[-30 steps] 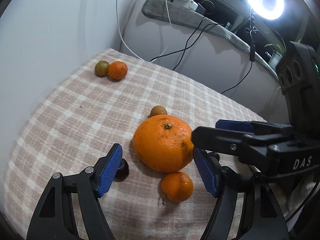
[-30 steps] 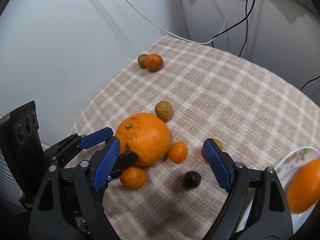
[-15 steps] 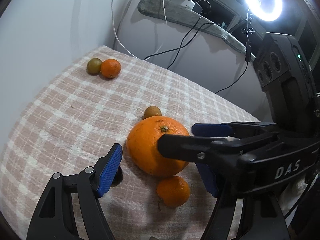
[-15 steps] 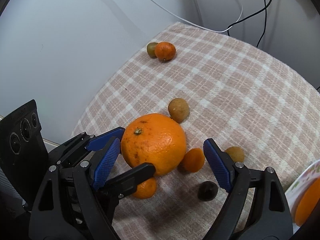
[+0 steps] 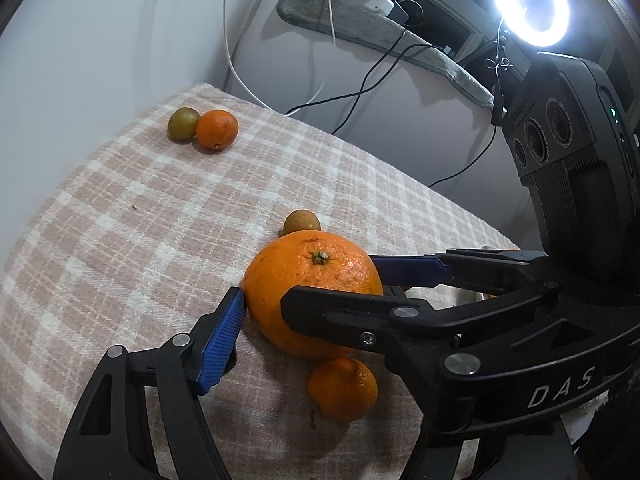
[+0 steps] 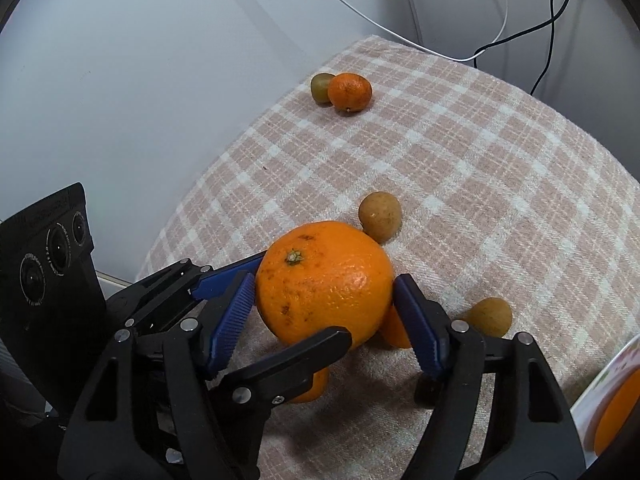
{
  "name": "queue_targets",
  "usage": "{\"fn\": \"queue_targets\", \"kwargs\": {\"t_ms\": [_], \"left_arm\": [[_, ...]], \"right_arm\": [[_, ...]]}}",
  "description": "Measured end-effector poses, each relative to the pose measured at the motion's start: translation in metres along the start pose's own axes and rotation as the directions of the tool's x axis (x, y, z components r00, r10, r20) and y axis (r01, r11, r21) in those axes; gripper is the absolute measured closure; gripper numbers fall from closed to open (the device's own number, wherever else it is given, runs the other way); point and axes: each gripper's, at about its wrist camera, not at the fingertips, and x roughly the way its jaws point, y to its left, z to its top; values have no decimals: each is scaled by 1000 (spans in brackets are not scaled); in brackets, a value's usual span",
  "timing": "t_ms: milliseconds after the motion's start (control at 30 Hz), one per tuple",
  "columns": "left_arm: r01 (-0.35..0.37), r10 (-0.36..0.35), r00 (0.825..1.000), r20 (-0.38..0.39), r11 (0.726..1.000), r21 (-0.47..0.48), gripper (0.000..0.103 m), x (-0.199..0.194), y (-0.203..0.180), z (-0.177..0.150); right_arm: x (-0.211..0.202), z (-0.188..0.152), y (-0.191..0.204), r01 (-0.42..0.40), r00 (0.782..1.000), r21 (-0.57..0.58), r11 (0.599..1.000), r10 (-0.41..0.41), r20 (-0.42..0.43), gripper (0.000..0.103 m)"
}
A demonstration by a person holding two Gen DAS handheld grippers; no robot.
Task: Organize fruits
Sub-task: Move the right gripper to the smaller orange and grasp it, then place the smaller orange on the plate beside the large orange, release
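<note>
A big orange [image 5: 308,284] [image 6: 324,284] rests on the checked cloth [image 5: 132,216]. Both grippers close around it from crossing directions. My left gripper [image 5: 304,312] has its left pad against the orange; its right finger is hidden behind the right gripper. My right gripper [image 6: 324,316] has both blue pads against the orange's sides. A small mandarin [image 5: 343,388] lies just under the orange, another [image 6: 394,330] is half hidden behind the right pad. Brownish small fruits [image 6: 380,216] [image 6: 488,316] lie close by.
A mandarin [image 5: 217,129] [image 6: 349,92] and a green fruit [image 5: 183,124] [image 6: 321,87] sit at the cloth's far corner by the wall. A white plate [image 6: 584,408] with an orange [image 6: 618,412] is at the right edge. Cables [image 5: 360,88] hang behind.
Both grippers moved in on the big orange and narrowed; the right gripper's pads now press its sides, and the left pad now touches it.
</note>
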Motion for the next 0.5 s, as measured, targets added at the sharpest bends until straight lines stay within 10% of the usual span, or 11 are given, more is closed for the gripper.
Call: {"fn": "queue_targets", "kwargs": {"t_ms": [500], "left_arm": [[-5,-3,996,87,995,96,32,-33,-43,1]], "right_arm": [[-59,-21,14,23,993,-2,1000,-22,118,30]]}}
